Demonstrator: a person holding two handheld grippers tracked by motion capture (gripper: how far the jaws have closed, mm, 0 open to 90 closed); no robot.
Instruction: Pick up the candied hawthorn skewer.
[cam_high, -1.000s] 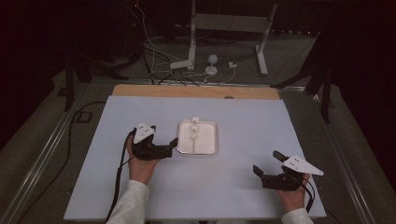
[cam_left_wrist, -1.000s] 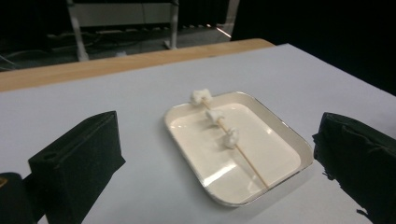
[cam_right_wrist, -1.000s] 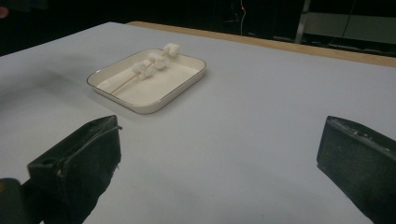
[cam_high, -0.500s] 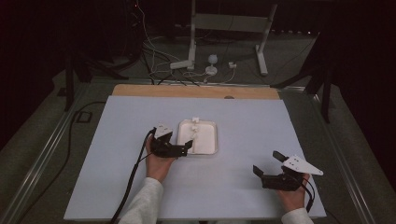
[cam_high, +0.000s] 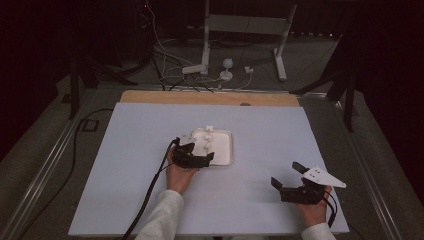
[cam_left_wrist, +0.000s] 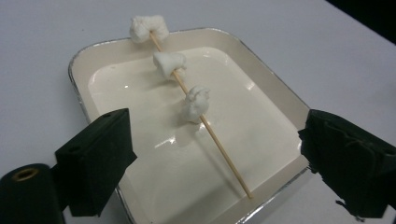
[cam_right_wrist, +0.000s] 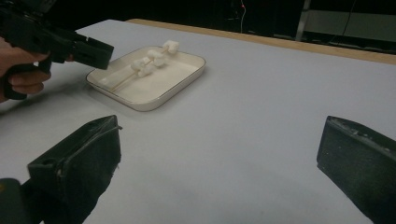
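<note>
A white square tray (cam_high: 230, 148) with a metal rim sits mid-table. In it lies a wooden skewer (cam_left_wrist: 219, 147) carrying three white marshmallows (cam_left_wrist: 195, 103), the farthest resting on the tray's far rim (cam_left_wrist: 79, 88). My left gripper (cam_high: 206, 159) hovers low over the tray's near left corner. Its jaws stand wide on either side of the skewer's bare near end without touching it, and they have just been closing a little (cam_left_wrist: 215, 140). My right gripper (cam_high: 287, 175) rests open near the front right of the table, nothing between its jaws (cam_right_wrist: 222, 154). Its view shows the tray (cam_right_wrist: 154, 105) and the left gripper (cam_right_wrist: 88, 51).
The pale table sheet (cam_high: 270, 130) spreads wide between the tray and the right gripper. A wooden strip (cam_high: 210, 97) borders the far edge. Behind it are cables and stand legs (cam_high: 225, 65) on the floor. The left gripper's cable (cam_high: 150, 190) trails toward the front edge.
The left hand has moved right and down, from beside the tray to over its near left corner. The right hand has stayed put.
</note>
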